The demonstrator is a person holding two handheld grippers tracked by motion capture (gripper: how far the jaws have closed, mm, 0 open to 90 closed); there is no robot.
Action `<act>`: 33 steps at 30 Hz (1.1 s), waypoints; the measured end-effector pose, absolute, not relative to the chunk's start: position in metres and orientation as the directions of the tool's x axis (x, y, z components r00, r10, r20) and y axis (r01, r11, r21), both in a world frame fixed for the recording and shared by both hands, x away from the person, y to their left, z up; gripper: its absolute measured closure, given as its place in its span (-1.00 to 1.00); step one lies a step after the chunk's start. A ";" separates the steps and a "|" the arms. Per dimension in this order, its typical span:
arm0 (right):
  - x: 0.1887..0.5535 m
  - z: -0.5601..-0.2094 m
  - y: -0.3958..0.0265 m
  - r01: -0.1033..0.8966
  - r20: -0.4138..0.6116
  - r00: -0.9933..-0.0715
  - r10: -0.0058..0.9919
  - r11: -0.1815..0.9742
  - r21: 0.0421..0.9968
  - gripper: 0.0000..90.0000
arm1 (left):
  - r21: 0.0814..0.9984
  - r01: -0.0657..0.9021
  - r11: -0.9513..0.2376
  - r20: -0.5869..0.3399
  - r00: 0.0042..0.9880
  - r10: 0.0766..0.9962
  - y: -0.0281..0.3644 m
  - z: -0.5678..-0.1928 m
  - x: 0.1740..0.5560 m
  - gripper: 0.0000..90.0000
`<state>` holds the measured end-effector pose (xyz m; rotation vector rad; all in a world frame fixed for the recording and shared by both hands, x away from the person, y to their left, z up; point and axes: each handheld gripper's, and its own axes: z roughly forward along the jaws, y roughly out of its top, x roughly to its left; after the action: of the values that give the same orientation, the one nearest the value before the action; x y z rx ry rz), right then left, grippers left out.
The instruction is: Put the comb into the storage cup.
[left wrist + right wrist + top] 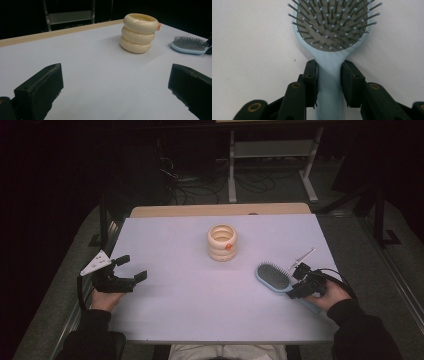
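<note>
Blue hairbrush [329, 82] unlabelled, handle clamped in right hand-held gripper [329, 80]

Dark room — metal rack [272, 150] behind table [165, 295].

A dim lab or workshop: a white counter [190, 295], loose floor cables [200, 187], and a metal rack [272, 150] behind.

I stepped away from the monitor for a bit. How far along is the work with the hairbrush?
Done: the right gripper has its jaws against both sides of the blue hairbrush at the neck of its handle. In hand: that grip; the brush seems to lie flat on the white table, bristles up. Left: lifting and moving it, perhaps toward the cream ringed holder. The left gripper is open and holds nothing.
</note>
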<state>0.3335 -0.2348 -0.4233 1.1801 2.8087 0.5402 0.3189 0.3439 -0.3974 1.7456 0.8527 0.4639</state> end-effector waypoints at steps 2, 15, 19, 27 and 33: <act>0.334 -0.423 -0.235 0.691 0.095 -0.702 0.706 0.643 0.330 0.50 | 0.937 0.313 -0.158 -0.098 0.668 0.738 0.344 -0.397 0.319 -1.00; 0.334 -0.420 -0.238 0.694 0.140 -0.703 0.697 0.630 0.348 0.52 | 0.938 0.312 -0.151 -0.104 0.669 0.736 0.344 -0.397 0.318 -1.00; 0.333 -0.416 -0.239 0.692 0.151 -0.703 0.696 0.618 0.374 0.52 | 0.938 0.312 -0.153 -0.103 0.670 0.735 0.344 -0.397 0.319 -1.00; 0.331 -0.404 -0.240 0.669 0.136 -0.715 0.686 0.613 0.421 0.52 | 0.937 0.313 -0.153 -0.104 0.670 0.735 0.344 -0.397 0.319 -1.00; 0.329 -0.391 -0.240 0.648 0.120 -0.721 0.682 0.604 0.463 0.52 | 0.937 0.313 -0.151 -0.105 0.669 0.736 0.344 -0.397 0.318 -1.00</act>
<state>0.3285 -0.2396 -0.3906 1.1424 2.7515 0.7516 0.3184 0.3442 -0.3970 1.7404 0.8488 0.4605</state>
